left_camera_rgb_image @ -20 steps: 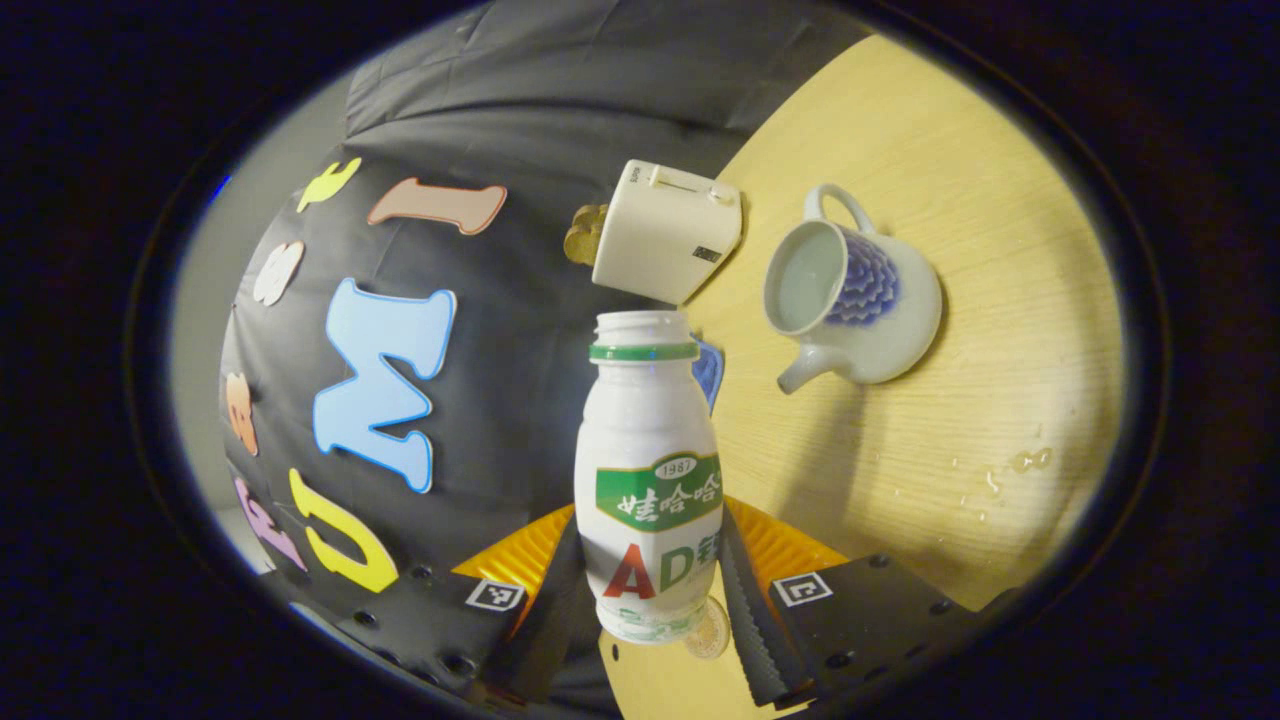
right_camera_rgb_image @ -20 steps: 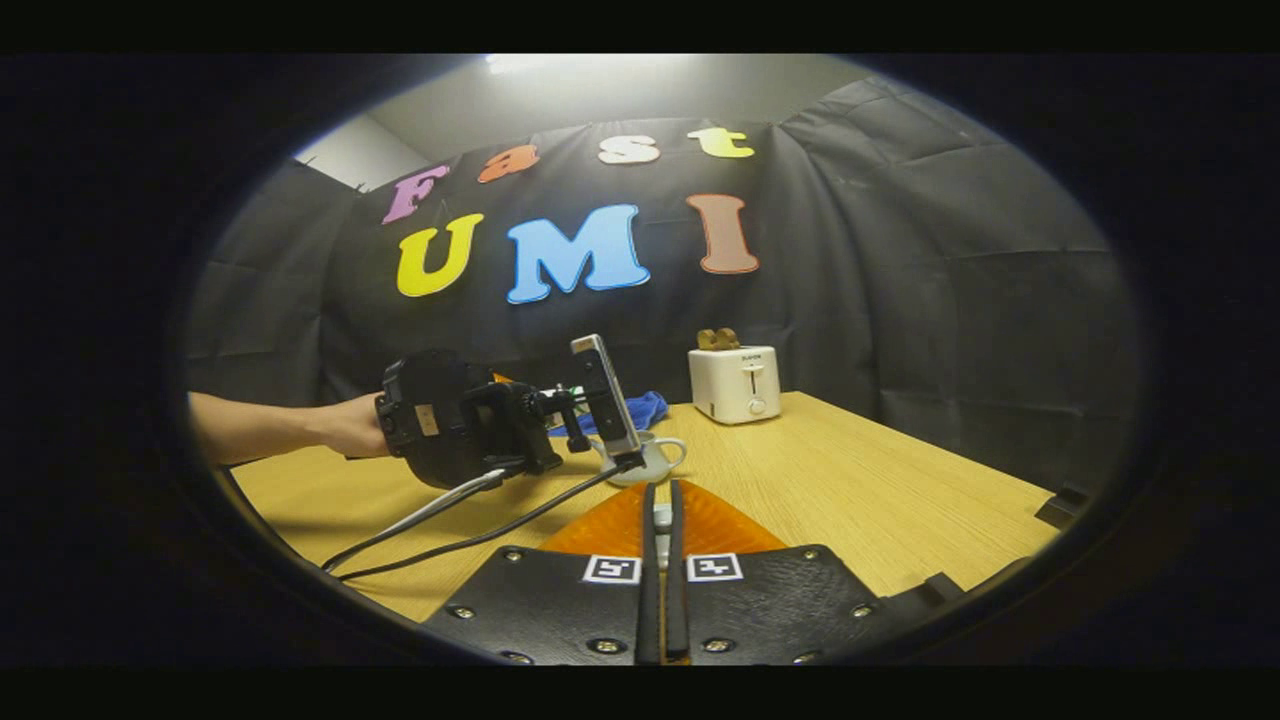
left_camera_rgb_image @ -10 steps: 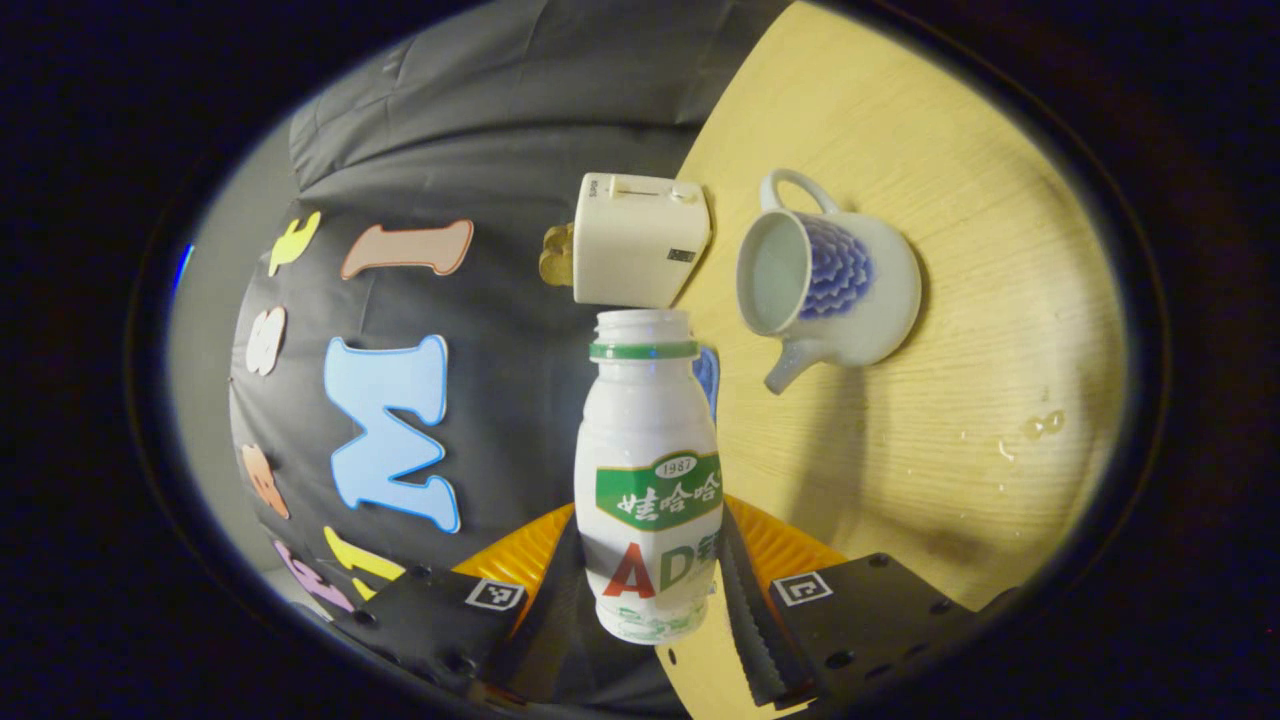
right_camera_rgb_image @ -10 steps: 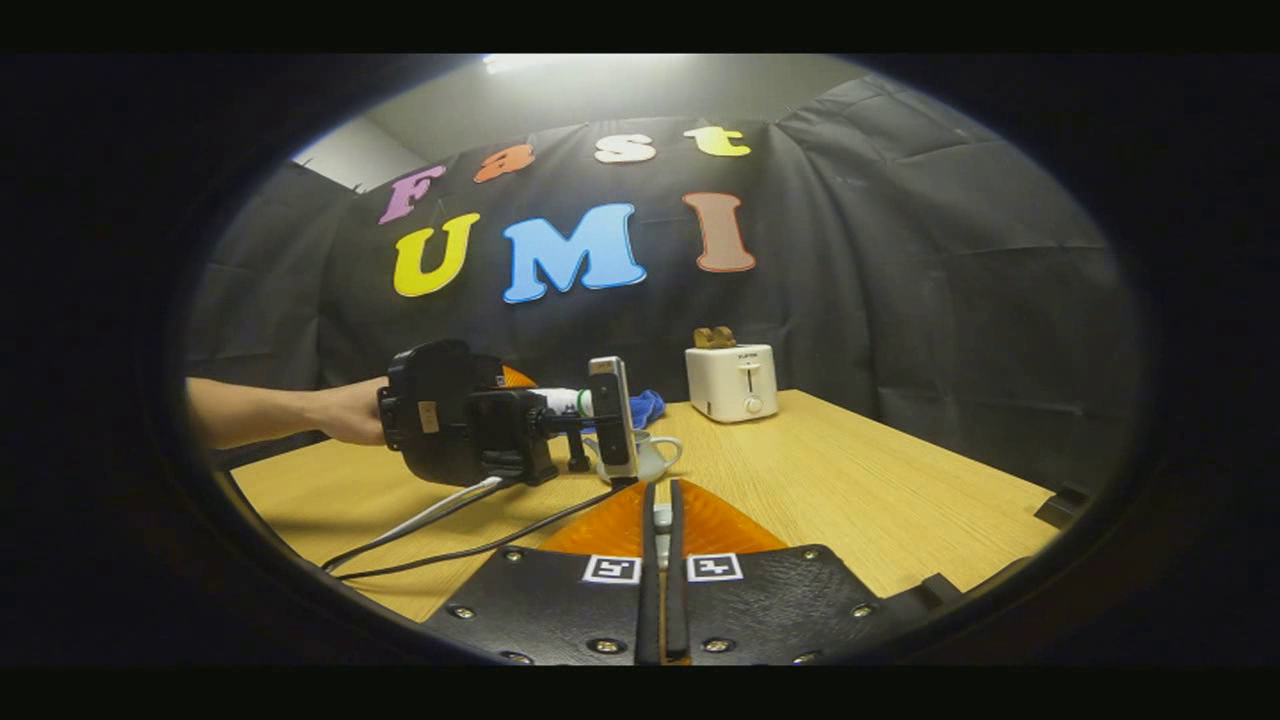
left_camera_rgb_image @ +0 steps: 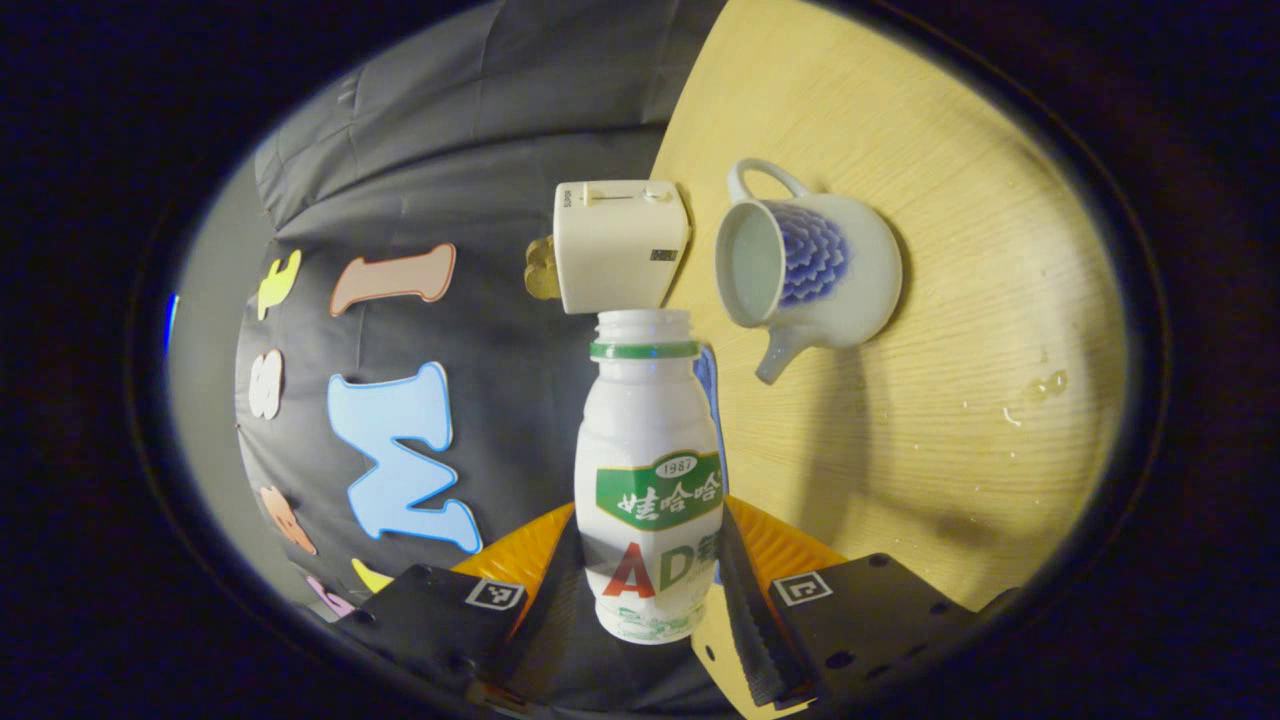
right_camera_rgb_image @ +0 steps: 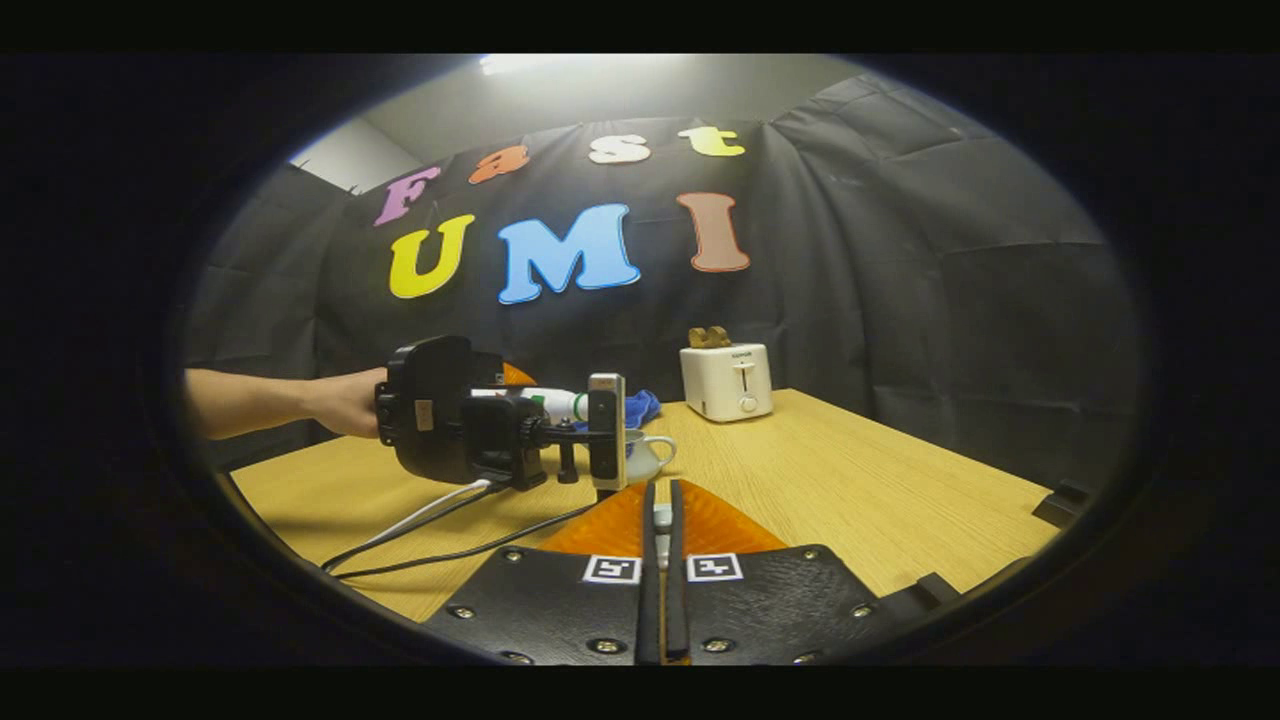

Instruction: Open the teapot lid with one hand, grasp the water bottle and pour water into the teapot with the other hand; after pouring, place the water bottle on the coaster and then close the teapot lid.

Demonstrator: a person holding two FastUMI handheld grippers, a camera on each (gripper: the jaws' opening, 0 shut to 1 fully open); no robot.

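Bottle: white plastic, uncapped, centre frame, clamped between left gripper fingers. Teapot: glazed, lidless, upper right on wooden table. Toaster: boxy, beside it. Right gripper: fingers nearly together on a small white object, unidentifiable.

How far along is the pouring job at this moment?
Done: the teapot stands open, and the left gripper holds the uncapped water bottle. In hand: the bottle lies tipped sideways beside the teapot, with no stream visible. Left: pouring, setting the bottle on the coaster, closing the lid.
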